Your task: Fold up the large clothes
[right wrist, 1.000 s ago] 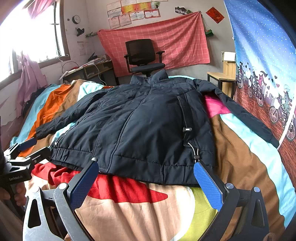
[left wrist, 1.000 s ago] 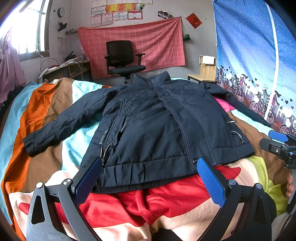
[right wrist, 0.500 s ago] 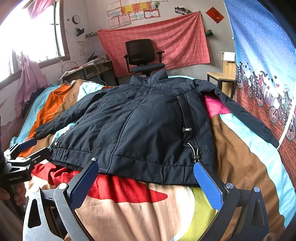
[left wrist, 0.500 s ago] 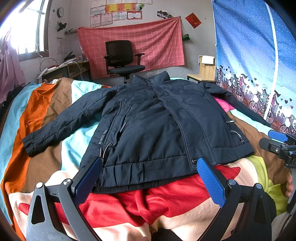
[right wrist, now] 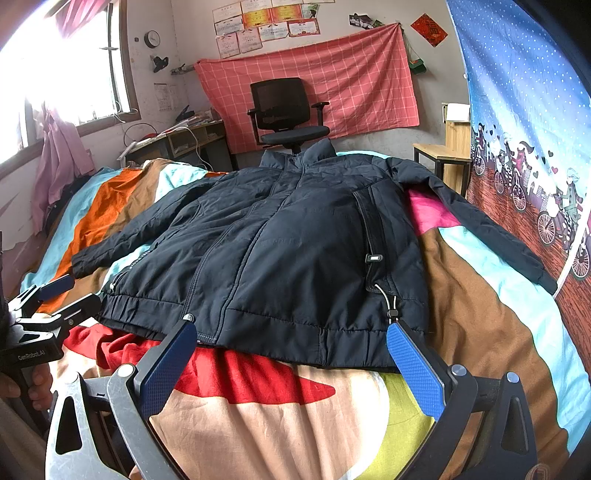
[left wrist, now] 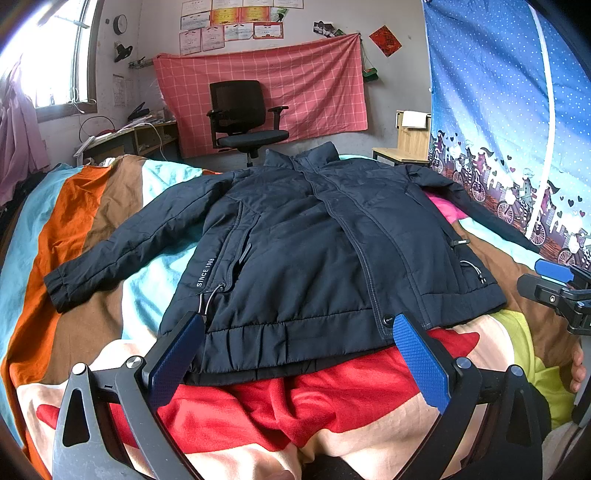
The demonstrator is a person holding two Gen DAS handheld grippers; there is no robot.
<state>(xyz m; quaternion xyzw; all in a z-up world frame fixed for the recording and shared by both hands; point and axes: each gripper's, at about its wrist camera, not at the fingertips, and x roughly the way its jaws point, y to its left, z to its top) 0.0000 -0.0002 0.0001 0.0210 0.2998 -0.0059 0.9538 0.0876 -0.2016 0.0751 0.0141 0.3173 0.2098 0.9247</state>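
Office chair [left wrist: 245, 122] beyond spread jacket [left wrist: 314, 251]

Pretty clearly somebody's bedroom, lived-in home vibe. There's a bed [left wrist: 92, 229] with a loud striped blanket filling the near half, a black office chair [left wrist: 245, 118] at 12 o'clock against a pink checked cloth [left wrist: 314, 85] pinned to the wall, certificates [left wrist: 229, 26] taped above it, and a cluttered bench [left wrist: 129, 136] under the window [left wrist: 55, 55] at 10 o'clock.
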